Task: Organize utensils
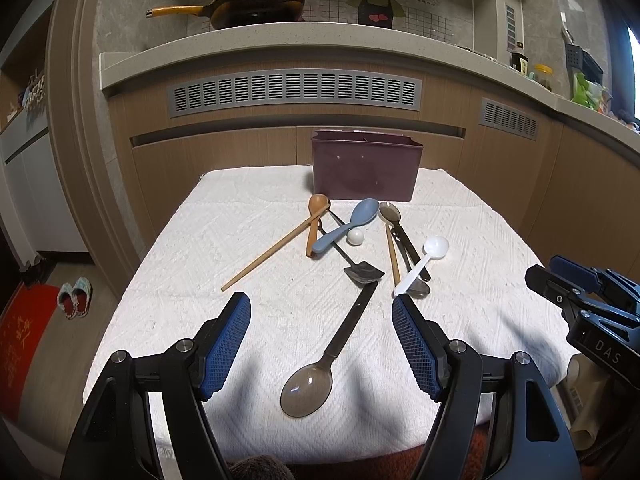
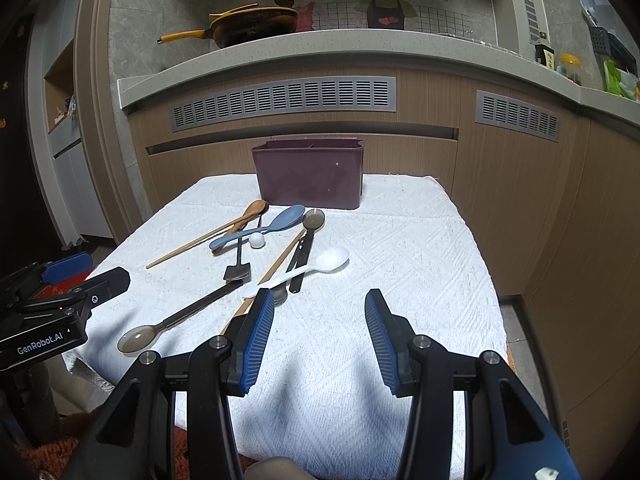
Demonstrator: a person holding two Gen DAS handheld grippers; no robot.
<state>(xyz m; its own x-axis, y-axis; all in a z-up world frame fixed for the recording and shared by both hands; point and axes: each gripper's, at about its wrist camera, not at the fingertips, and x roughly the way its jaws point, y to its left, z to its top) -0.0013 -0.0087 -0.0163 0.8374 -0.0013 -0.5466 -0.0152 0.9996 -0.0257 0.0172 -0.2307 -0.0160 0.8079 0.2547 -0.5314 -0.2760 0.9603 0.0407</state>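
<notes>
Broadly, a kitchen frames everything: wood-fronted cabinets with grey vent grilles, a speckled counter carrying a yellow-handled frying pan (image 1: 256,8), and below it the desk under a white textured cloth (image 2: 400,248). At the far edge of the cloth stands a maroon utensil holder (image 1: 366,168), with nothing visible inside it from here. Scattered in front of it lie a blue spoon (image 1: 346,226), a wooden spoon (image 1: 316,220), chopsticks, a small spatula and a white plastic spoon (image 1: 420,264). Nearest is the smoky translucent spoon (image 1: 316,372), its bowl toward the viewer and its dark handle running away up-right toward the pile. It lies straight ahead of the left claw (image 1: 320,332), between the spread blue pads, so that arm looks the closer; closing across the handle seems the natural start. The right claw (image 2: 316,328), jaws likewise apart and empty, hovers over bare cloth beside the white spoon.
</notes>
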